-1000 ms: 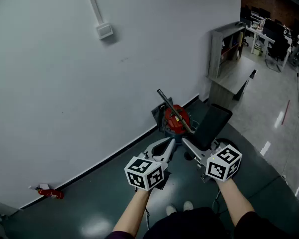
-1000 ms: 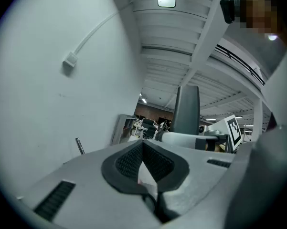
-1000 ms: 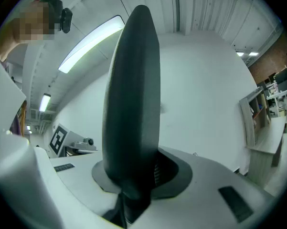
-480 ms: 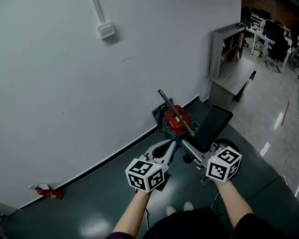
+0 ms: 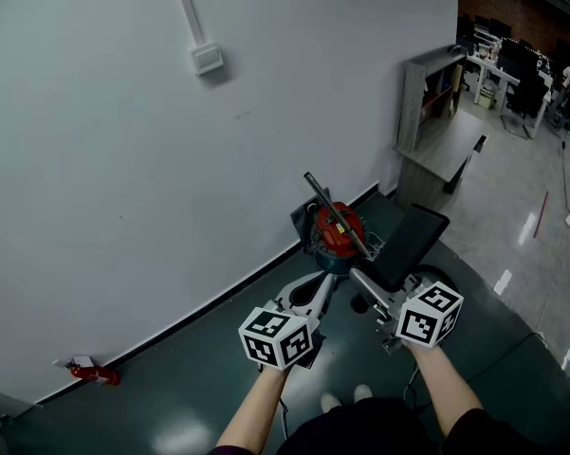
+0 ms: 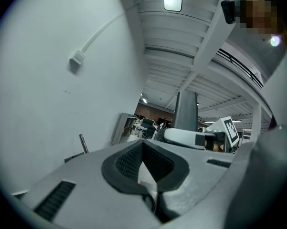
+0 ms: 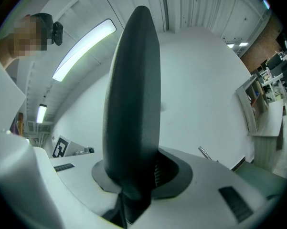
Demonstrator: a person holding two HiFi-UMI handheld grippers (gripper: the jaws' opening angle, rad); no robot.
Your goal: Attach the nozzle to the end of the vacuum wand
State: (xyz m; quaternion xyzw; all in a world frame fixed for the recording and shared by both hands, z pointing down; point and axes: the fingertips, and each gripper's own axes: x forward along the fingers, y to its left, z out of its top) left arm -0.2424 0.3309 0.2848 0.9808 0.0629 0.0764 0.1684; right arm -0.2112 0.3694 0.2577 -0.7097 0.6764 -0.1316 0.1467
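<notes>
A red vacuum canister stands on the dark floor by the white wall, its metal wand slanting up to the left. The wand's bare end also shows in the left gripper view and the right gripper view. My right gripper is shut on a flat black nozzle, which rises tall between the jaws. My left gripper is shut and holds nothing, just left of the right one. Both point toward the vacuum, a short way short of it.
A grey shelf unit stands against the wall to the right of the vacuum. A small red extinguisher lies on the floor at far left. A conduit box sits on the wall. Desks and chairs fill the far right.
My left gripper has drifted slightly lower in the head view. The right gripper keeps its hold on the nozzle and has barely moved.
</notes>
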